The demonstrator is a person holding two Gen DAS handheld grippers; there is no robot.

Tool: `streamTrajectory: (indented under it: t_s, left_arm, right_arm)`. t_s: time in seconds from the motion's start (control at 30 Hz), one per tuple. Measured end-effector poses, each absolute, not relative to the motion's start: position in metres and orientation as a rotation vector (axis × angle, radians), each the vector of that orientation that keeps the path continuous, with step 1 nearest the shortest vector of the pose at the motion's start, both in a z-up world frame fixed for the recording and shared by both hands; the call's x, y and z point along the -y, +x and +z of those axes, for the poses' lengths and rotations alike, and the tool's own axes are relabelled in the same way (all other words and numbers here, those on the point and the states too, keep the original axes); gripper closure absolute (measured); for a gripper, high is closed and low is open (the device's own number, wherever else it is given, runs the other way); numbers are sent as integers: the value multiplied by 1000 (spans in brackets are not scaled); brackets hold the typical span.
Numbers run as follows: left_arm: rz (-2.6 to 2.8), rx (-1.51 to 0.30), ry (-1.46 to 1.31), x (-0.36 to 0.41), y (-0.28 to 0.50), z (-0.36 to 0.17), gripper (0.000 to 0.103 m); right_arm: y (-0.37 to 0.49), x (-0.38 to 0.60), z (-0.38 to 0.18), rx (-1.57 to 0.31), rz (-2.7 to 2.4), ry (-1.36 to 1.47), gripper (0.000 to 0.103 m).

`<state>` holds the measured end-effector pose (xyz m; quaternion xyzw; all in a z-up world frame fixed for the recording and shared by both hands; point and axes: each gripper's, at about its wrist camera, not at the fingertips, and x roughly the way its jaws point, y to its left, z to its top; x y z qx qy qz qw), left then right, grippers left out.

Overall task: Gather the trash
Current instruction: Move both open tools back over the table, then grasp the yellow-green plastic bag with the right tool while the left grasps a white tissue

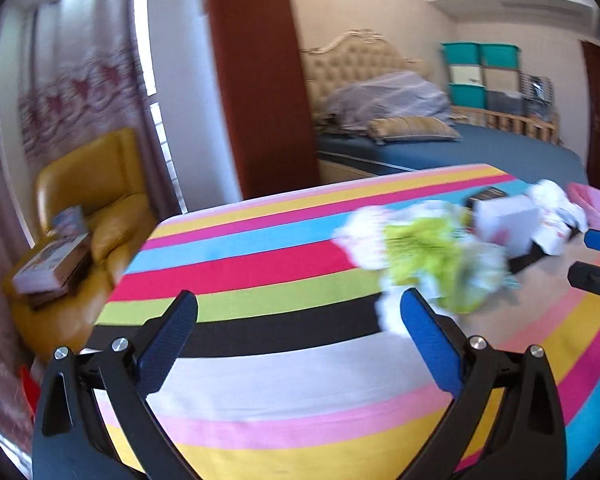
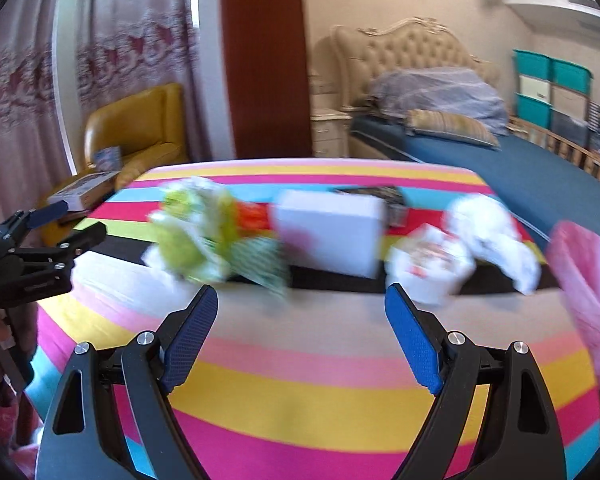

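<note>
A blurred row of trash lies on the striped tablecloth point(image 2: 300, 380): a green-and-white crumpled wrapper point(image 2: 196, 232), an orange wrapper point(image 2: 252, 216), a white box point(image 2: 332, 232), a small white packet point(image 2: 428, 268) and crumpled white paper point(image 2: 492, 232). My right gripper point(image 2: 300, 294) stands open just short of the row, nothing between its fingers. In the left wrist view my left gripper point(image 1: 300, 304) is open and empty, with the green-and-white wrapper point(image 1: 420, 256) past its right finger and the white box point(image 1: 504, 220) beyond. Each gripper shows in the other's view: the left gripper point(image 2: 74, 224) and the right gripper point(image 1: 592, 260).
A pink bag point(image 2: 588, 280) sits at the table's right edge. A dark flat item point(image 2: 372, 192) lies behind the box. Beyond the table stand a yellow armchair point(image 1: 100, 200) with boxes, a bed point(image 2: 500, 160) and a brown pillar point(image 1: 260, 80).
</note>
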<state>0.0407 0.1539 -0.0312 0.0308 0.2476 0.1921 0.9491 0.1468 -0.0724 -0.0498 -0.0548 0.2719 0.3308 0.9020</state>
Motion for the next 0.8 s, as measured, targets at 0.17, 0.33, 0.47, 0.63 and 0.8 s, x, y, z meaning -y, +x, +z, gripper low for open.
streamTrajectory:
  t_s: [0.17,0.33,0.47,0.63,0.8]
  left_arm:
    - [451,-500,-29,-200,12,-34,5]
    - [474,-507,-97,-221,-1,-42,5]
    - [463,-477,-132,-218,-10,-39,5]
    - [458,-469,-123,-214,-9,-38,5]
    - [459,-473,-86,-207,-3,-37,5]
  right_arm:
    - [147,18,-45,-564,736,-134,21]
    - [157,-22,-46,-573,738,-160,21]
    - [175,-43,-50,-609,713,-177,21]
    - [184,-45,-57,-659,716,-162,52]
    - [166,-28,-48,-590,741,-166,60]
